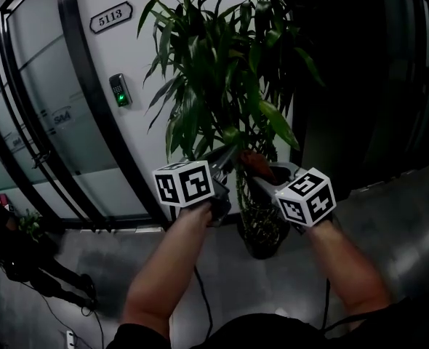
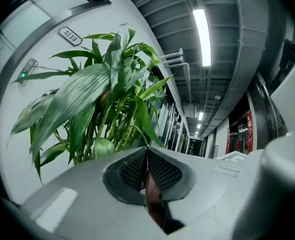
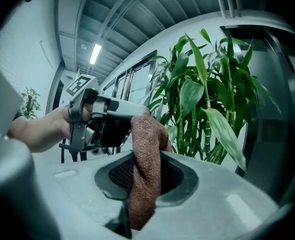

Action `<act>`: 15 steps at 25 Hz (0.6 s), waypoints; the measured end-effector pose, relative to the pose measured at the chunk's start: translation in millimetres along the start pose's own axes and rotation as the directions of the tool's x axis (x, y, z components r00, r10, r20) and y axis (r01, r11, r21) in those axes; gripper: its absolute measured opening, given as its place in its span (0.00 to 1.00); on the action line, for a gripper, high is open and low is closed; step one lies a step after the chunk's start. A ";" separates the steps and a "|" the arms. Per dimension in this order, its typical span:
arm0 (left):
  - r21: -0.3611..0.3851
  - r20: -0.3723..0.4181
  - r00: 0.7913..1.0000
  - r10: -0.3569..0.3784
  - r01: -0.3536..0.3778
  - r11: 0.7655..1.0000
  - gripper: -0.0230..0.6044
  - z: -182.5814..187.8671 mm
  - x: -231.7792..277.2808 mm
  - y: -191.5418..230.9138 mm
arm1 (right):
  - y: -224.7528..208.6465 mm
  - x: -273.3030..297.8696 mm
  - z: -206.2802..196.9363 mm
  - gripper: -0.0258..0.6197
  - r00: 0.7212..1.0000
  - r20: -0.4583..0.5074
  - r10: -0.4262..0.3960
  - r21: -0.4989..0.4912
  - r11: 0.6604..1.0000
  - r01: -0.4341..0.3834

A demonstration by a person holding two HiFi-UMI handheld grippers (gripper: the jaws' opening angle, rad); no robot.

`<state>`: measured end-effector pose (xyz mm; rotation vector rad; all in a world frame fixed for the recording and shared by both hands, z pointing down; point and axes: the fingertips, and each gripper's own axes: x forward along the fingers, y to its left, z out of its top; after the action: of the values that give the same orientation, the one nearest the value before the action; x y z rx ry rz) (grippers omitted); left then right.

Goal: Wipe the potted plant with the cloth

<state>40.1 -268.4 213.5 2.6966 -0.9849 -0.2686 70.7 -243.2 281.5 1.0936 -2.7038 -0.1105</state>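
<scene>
The cloth (image 3: pixel 146 134) is in hand, but I see no leaf under it, so I judge the wiping itself is all left to do, or at least not going on now. The right gripper (image 3: pixel 146 164) has its jaws clamped on the cloth, which stands up past the jaw tips in a thick reddish-brown fold. The top of the fold reaches the tip of the left gripper (image 2: pixel 146 156), just ahead and to the left of the right jaws. The left jaws are all but together on a thin brown strip, most likely an edge of the same cloth. So the 2 grippers seem to share the cloth between them.

The plant (image 1: pixel 214 78) stands straight ahead of both pairs of jaws, its nearest leaves close beyond the tips. No leaf lies between either pair. What remains, as I read it, is to bring the cloth onto a leaf and draw it along, then go on to the others.

Hard to make out:
- Whether any leaf has been cleaned already; none shows a clear sign.
- The pot (image 1: pixel 262 238), which is dark and partly covered by the grippers in the head view.
- How firmly the left jaws pinch the strip.
- The cloth's lower end, which drops out of sight behind the right jaws.
</scene>
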 end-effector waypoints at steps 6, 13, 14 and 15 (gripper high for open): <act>0.090 -0.065 0.998 0.006 0.000 0.996 0.06 -28.4 -33.4 -7.8 | 24.3 -16.1 -5.0 0.15 0.999 0.047 -0.003 0.035 0.999 0.001; 0.135 -0.131 0.990 0.047 -0.029 0.990 0.06 -101.6 -100.0 -3.9 | 78.1 -54.6 -35.8 0.15 0.989 0.145 -0.009 0.097 0.995 -0.005; 0.123 -0.129 0.990 0.051 -0.035 0.992 0.06 -110.4 -111.1 -4.4 | 86.5 -61.7 -43.4 0.15 0.989 0.146 -0.012 0.111 0.994 -0.005; 0.106 -0.128 0.990 0.053 -0.039 0.994 0.06 -119.0 -121.9 -5.6 | 93.4 -68.9 -51.2 0.15 0.989 0.146 -0.019 0.128 0.992 0.000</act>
<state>-17.6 -163.7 335.1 2.7387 -1.0470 -0.0313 67.5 -127.4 333.3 1.1773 -2.8716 -0.0201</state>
